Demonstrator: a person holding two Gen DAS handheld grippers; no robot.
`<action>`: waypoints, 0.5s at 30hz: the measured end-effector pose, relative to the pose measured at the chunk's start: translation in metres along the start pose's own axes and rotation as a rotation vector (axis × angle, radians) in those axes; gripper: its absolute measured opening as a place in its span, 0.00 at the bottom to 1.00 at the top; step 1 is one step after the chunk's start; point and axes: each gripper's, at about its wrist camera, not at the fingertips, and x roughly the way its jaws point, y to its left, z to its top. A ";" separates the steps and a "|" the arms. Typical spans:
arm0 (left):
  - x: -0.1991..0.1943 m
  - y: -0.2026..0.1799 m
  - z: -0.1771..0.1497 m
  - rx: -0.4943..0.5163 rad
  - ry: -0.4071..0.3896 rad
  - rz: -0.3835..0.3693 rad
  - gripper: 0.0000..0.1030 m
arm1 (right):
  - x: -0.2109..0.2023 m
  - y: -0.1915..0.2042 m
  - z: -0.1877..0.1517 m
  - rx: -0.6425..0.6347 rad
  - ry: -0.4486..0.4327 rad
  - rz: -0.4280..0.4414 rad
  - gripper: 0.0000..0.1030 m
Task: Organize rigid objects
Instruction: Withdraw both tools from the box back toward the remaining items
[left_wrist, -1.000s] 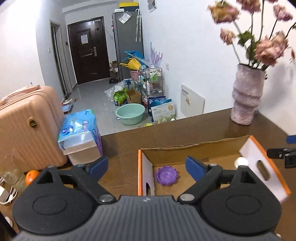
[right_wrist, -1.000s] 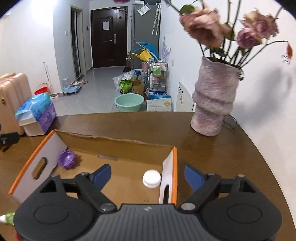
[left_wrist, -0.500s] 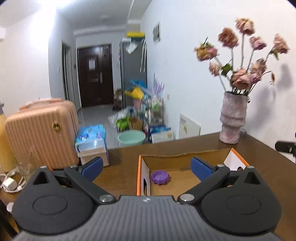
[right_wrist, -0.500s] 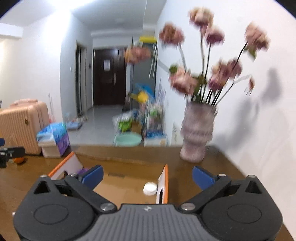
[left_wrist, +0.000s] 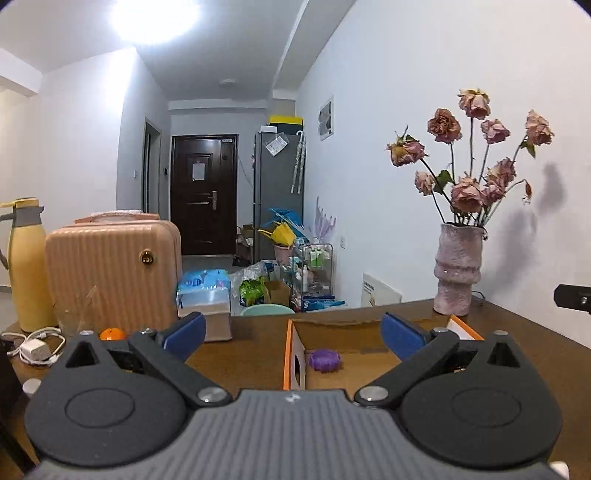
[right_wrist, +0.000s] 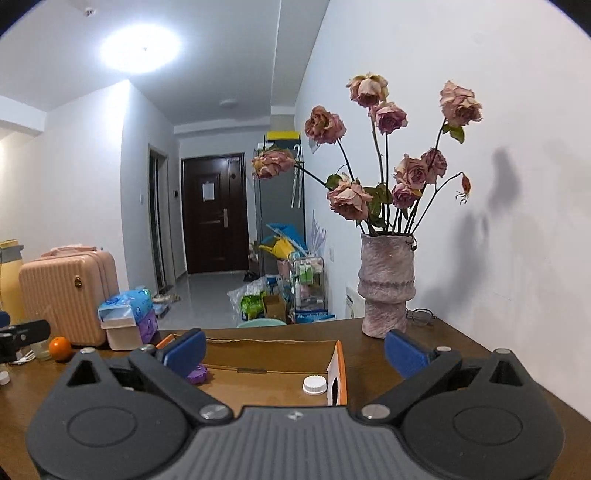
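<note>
Both my jaws gape wide and hold nothing above the desk (right_wrist: 424, 354); between them sits the cardboard box (right_wrist: 338, 363) with a purple lid (left_wrist: 324, 360) and white cap (right_wrist: 314, 384) inside.

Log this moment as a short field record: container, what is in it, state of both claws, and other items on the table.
container: open cardboard box with orange edges, on the wooden table
contents: purple lid near its left end; white cap near its right end
left claw: open, holding nothing
right claw: open, holding nothing
other items on table: vase of dried roses, orange, yellow flask
</note>
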 end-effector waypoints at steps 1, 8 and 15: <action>-0.007 0.001 -0.004 0.003 -0.004 0.001 1.00 | -0.004 0.001 -0.004 0.004 -0.002 0.001 1.00; -0.066 0.004 -0.039 0.048 -0.037 0.098 1.00 | -0.047 0.007 -0.031 0.054 0.042 0.031 1.00; -0.145 0.004 -0.064 0.090 -0.074 0.079 1.00 | -0.118 0.016 -0.064 0.066 0.036 0.059 1.00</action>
